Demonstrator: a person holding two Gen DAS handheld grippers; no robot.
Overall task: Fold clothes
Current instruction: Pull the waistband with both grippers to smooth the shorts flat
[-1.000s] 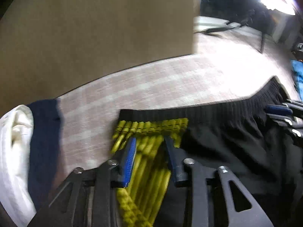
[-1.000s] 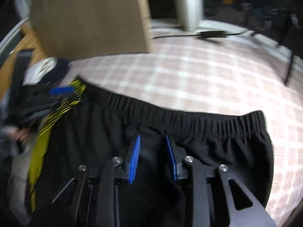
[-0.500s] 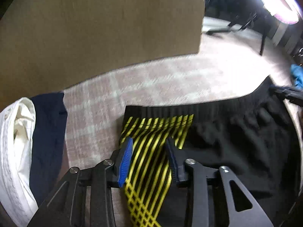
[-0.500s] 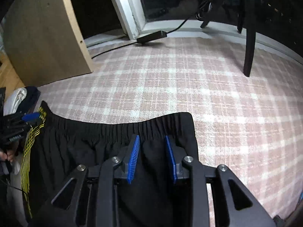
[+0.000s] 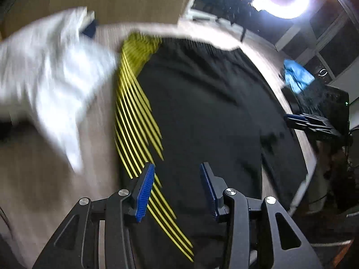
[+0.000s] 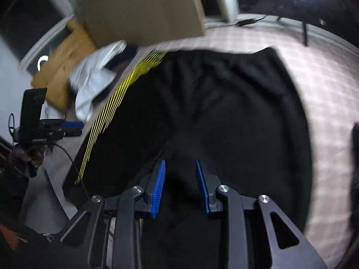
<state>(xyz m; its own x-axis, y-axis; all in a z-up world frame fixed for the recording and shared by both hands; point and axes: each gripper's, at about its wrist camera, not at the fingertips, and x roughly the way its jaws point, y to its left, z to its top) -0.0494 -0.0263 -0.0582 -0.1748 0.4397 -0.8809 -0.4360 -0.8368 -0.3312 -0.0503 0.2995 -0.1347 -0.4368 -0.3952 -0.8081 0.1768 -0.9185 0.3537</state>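
Your black shorts (image 5: pixel 202 103) lie spread flat on the checked worktop (image 6: pixel 325 85), beneath both sets of jaws. Left gripper (image 5: pixel 177 188) gapes wide above the yellow stripes (image 5: pixel 134 121); right gripper (image 6: pixel 180 186) hangs released over plain black. Only your left view shows the blue cloth (image 5: pixel 296 76).

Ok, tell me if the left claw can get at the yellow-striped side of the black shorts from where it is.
Probably yes. The left claw is open above the black shorts, their yellow-striped side running just under its left finger, nothing between them.
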